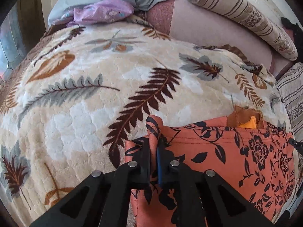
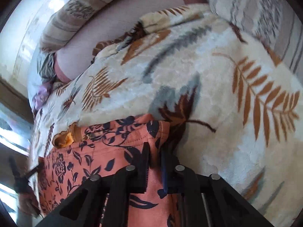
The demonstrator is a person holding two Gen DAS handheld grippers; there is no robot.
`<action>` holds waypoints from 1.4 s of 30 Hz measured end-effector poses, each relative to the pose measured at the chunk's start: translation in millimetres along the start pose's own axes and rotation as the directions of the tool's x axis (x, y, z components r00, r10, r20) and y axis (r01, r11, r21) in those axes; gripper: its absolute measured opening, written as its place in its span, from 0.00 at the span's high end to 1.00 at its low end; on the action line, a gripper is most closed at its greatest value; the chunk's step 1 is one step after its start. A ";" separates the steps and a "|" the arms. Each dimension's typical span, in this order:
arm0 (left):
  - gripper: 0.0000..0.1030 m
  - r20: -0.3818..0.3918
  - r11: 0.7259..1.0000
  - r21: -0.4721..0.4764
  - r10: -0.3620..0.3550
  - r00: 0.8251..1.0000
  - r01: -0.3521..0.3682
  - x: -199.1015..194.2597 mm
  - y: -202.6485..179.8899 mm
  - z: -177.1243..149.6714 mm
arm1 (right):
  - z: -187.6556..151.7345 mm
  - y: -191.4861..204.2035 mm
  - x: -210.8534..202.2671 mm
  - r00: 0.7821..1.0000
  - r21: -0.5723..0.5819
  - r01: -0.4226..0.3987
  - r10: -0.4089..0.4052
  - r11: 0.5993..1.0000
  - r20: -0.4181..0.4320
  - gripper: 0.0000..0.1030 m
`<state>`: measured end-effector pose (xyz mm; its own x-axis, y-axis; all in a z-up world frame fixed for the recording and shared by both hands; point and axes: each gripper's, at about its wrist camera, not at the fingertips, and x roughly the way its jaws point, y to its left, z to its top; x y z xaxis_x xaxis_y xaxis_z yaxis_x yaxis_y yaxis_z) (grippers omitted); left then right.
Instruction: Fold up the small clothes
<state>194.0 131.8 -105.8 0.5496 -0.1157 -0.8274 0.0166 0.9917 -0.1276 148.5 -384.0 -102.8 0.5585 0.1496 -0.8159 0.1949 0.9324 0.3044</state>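
My left gripper (image 1: 153, 147) is clamped on the near left corner of the orange floral garment (image 1: 217, 157), a pinch of cloth bunched between its fingers. My right gripper (image 2: 153, 153) is clamped on the opposite corner, fabric pressed between the pads. The garment lies spread on the leaf-patterned blanket (image 1: 79, 102) between the two. Farther off, I see a purple cloth (image 1: 102, 13) by a striped pillow (image 1: 244, 17).

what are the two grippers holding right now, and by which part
Both grip the orange floral garment: left gripper pinches its top left corner, right gripper its top right corner.
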 end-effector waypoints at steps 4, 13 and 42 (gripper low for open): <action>0.95 0.131 1.000 -0.007 -0.020 0.991 0.021 -53.1 -1.4 -6.2 | 4.4 31.1 -44.9 0.992 -0.130 0.050 -0.034 0.990 0.125 0.93; 0.87 -0.077 0.998 0.005 0.064 0.995 -0.064 31.5 13.6 -6.2 | 25.7 2.4 44.2 0.993 0.041 -0.007 0.012 0.999 -0.114 0.89; 0.31 -0.108 0.982 -0.154 0.089 0.990 -0.105 -69.8 11.4 -151.7 | -159.2 -28.9 -45.8 0.927 0.349 -0.348 0.375 0.870 -0.009 0.03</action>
<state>29.1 142.5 -132.5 0.4554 -0.0325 -0.8897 -0.1700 0.9778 -0.1228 -11.1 -365.4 -152.5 0.5832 0.4913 -0.6469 0.2568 0.6441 0.7206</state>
